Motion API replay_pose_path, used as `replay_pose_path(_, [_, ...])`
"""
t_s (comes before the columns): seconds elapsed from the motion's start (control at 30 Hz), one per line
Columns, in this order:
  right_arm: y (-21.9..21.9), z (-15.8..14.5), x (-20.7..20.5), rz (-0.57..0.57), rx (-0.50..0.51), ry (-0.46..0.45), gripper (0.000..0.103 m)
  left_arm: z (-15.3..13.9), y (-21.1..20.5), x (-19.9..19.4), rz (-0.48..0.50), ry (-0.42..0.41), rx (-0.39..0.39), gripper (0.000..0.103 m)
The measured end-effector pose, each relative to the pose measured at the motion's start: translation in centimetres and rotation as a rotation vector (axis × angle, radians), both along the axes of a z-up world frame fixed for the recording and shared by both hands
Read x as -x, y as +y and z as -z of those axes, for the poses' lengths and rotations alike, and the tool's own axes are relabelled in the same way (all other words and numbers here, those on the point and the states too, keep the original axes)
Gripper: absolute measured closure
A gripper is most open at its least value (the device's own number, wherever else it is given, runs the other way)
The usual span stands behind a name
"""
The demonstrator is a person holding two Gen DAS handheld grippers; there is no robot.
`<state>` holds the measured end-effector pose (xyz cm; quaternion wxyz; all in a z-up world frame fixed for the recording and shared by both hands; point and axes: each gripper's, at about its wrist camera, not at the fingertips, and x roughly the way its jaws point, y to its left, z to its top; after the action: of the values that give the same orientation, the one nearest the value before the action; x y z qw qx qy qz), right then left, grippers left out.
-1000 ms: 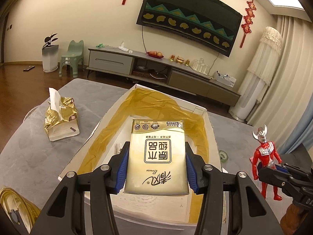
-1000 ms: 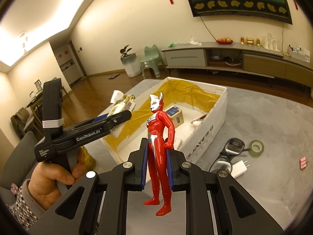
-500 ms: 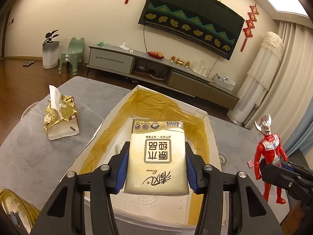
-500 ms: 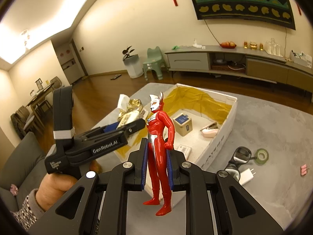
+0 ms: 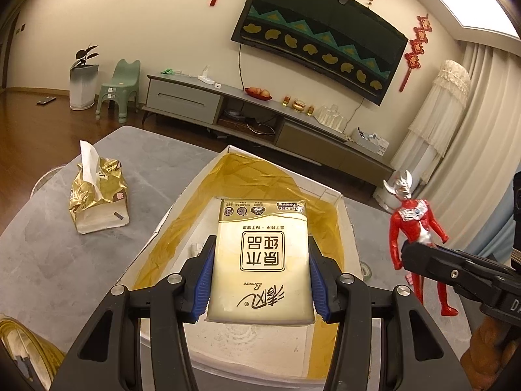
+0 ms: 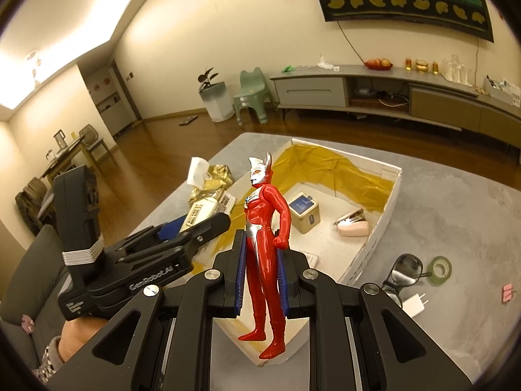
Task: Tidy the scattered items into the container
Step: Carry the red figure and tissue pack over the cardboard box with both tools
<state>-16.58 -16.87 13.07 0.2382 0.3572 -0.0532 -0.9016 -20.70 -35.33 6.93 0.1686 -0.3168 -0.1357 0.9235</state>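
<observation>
Basically both claws pinch loads over the box [image 6: 377, 244]: left claw [image 5: 260, 280] tissue pack [image 5: 260, 260], right claw [image 6: 262, 277] figure [image 6: 267, 244]; simultaneous drops risk collision.

You are working in a home living room. A large wall-mounted television under a dark patterned dust cover [image 5: 320, 37] hangs above a long grey low media cabinet [image 5: 260, 114]. Red knotted festive ornaments [image 5: 415, 49] decorate the cream wall. Pale pleated floor-length curtains [image 5: 469, 163], a small green plastic child's chair [image 6: 252, 96], polished wooden flooring [image 5: 29, 137] and a distant dining table with chairs [image 6: 70, 154] confirm domestic use.
</observation>
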Motion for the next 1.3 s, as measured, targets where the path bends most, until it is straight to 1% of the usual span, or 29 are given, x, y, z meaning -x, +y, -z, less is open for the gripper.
replay_pose_path(0.17, [-1.1, 0.3, 0.9, -0.007, -0.024, -0.014, 0.085, -0.1, -0.6, 0.1, -0.012, -0.002, -0.017, 0.051])
replay_pose_path(0.33, [-1.8, 1.0, 2.8, -0.012, -0.048, -0.049, 0.085, -0.1, -1.2, 0.4, -0.018, -0.014, -0.045, 0.051])
replay_pose_path(0.4, [-2.0, 1.3, 3.6, -0.011, -0.062, -0.066, 0.085, -0.1, -1.5, 0.7, -0.015, -0.023, -0.070, 0.051])
replay_pose_path(0.6, [-2.2, 2.0, 6.8, -0.004, -0.091, -0.132, 0.085, -0.1, -2.9, 1.8, 0.006, -0.057, -0.191, 0.051])
replay_pose_path(0.7, [-2.1, 2.2, 8.6, 0.004, -0.091, -0.164, 0.085, 0.0, -3.1, 2.3, 0.014, -0.066, -0.204, 0.051])
replay_pose_path(0.8, [-2.1, 2.4, 10.4, 0.005, -0.094, -0.188, 0.085, 0.0, -2.7, 2.6, 0.036, -0.073, -0.188, 0.051])
replay_pose_path(0.83, [-2.1, 2.3, 10.9, 0.003, -0.098, -0.193, 0.085, 0.0, -2.2, 2.6, 0.052, -0.074, -0.171, 0.051])
replay_pose_path(0.9, [-2.4, 2.2, 11.8, -0.009, -0.121, -0.195, 0.085, -0.4, -1.1, 2.6, 0.076, -0.062, -0.108, 0.051])
replay_pose_path(0.93, [-2.6, 2.1, 12.2, -0.017, -0.135, -0.192, 0.085, -0.6, -0.6, 2.5, 0.087, -0.055, -0.090, 0.051])
replay_pose_path(1.0, [-3.0, 1.8, 13.0, -0.034, -0.177, -0.178, 0.085, -1.5, 0.0, 2.1, 0.081, -0.019, -0.050, 0.051])
replay_pose_path(1.07, [-3.5, 1.7, 13.6, -0.053, -0.226, -0.157, 0.085, -2.3, 0.5, 1.9, 0.060, 0.026, 0.020, 0.051])
replay_pose_path(1.1, [-3.8, 1.6, 14.1, -0.067, -0.252, -0.146, 0.085, -2.4, 0.6, 2.0, 0.057, 0.033, 0.041, 0.051])
replay_pose_path(1.17, [-4.4, 1.6, 15.0, -0.093, -0.295, -0.140, 0.085, -2.3, 1.0, 2.6, 0.059, 0.032, 0.081, 0.051])
replay_pose_path(1.2, [-4.7, 1.6, 15.5, -0.108, -0.316, -0.138, 0.085, -2.1, 1.1, 3.0, 0.070, 0.023, 0.088, 0.051])
replay_pose_path(1.27, [-5.1, 1.8, 16.4, -0.129, -0.355, -0.133, 0.085, -1.4, 1.5, 4.1, 0.156, -0.024, 0.085, 0.051])
replay_pose_path(1.3, [-5.4, 1.8, 16.9, -0.138, -0.378, -0.128, 0.085, -1.1, 1.7, 4.5, 0.171, -0.037, 0.091, 0.051])
